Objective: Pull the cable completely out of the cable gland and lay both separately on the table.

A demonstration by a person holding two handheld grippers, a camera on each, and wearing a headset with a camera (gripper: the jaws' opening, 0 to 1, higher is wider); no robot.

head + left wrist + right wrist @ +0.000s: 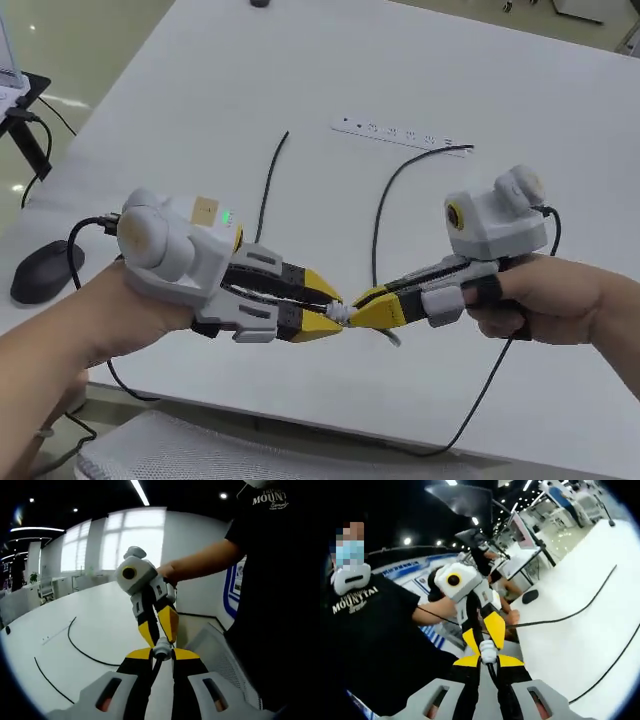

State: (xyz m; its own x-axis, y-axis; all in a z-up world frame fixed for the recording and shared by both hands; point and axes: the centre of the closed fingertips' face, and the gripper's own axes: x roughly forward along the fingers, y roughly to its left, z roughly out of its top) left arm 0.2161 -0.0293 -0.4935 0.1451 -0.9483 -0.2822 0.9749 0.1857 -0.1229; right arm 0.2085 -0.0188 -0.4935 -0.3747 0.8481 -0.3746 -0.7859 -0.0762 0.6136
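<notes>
A small white-grey cable gland (343,313) hangs in the air over the near edge of the white table (200,90), between the tips of both grippers. My left gripper (337,312) comes in from the left and is shut on the gland (161,649). My right gripper (358,306) meets it from the right, shut on the black cable (493,672) right at the gland (487,651). The cable (380,215) curves back across the table. A short end of it (395,340) pokes out below the right gripper.
A white power strip (400,135) lies at the back of the table. A second loose black cable (270,185) runs on the left. A black mouse (40,270) sits at the left edge. A white mesh chair (150,450) stands below the front edge.
</notes>
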